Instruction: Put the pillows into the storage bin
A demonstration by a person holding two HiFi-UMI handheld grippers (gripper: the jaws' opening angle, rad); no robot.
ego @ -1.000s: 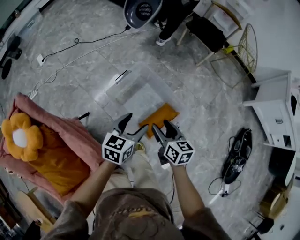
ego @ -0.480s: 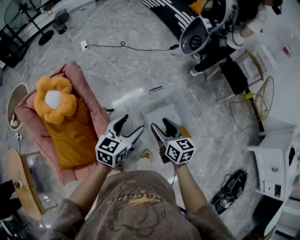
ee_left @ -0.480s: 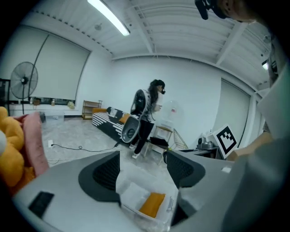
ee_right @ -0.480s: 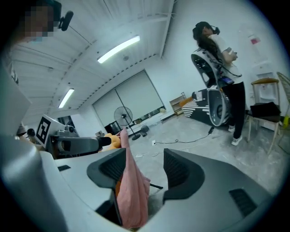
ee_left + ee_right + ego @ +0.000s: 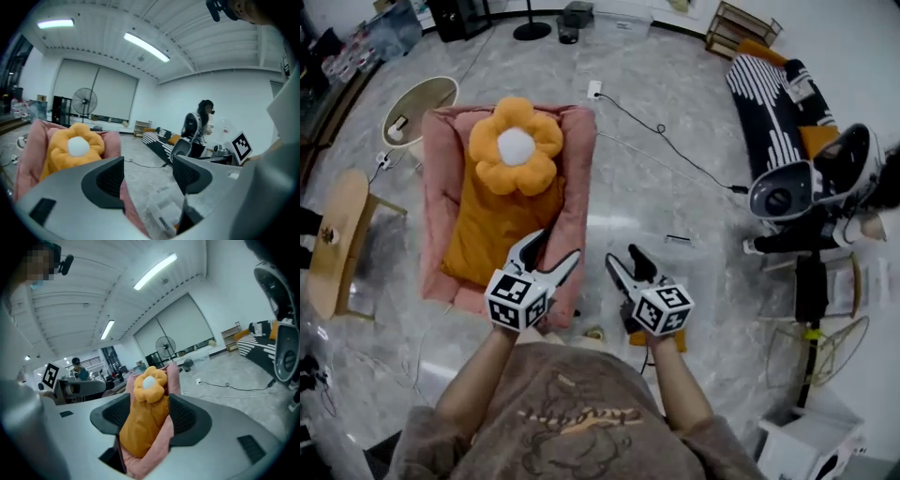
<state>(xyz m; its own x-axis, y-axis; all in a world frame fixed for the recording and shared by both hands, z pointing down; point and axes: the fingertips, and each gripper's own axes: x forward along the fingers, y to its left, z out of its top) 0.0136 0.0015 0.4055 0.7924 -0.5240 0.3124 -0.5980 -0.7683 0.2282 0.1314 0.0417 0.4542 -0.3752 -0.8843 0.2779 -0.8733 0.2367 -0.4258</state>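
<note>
A pink floor cushion (image 5: 581, 178) lies ahead with an orange flower pillow (image 5: 514, 148) at its far end and a flat orange pillow (image 5: 492, 230) on its middle. My left gripper (image 5: 551, 247) hovers open over the cushion's near right corner, holding nothing. To its right, over bare floor, my right gripper (image 5: 623, 256) is open and empty too. In the right gripper view the flower pillow (image 5: 150, 380) and orange pillow (image 5: 140, 423) show beyond the open jaws. The left gripper view catches the flower pillow (image 5: 77, 145) and part of the clear storage bin (image 5: 161, 213) low down.
A round side table (image 5: 417, 98) and a wooden table (image 5: 333, 239) stand left of the cushion. A cable (image 5: 675, 150) runs across the marble floor. A striped sofa (image 5: 778, 94), a grey pod chair (image 5: 783, 192), a person and a gold wire chair (image 5: 834, 342) are at the right.
The head view has swung left: the pink cushion with its pillows now lies straight ahead, and the clear bin has slipped out of the head view. Both grippers stay open and empty.
</note>
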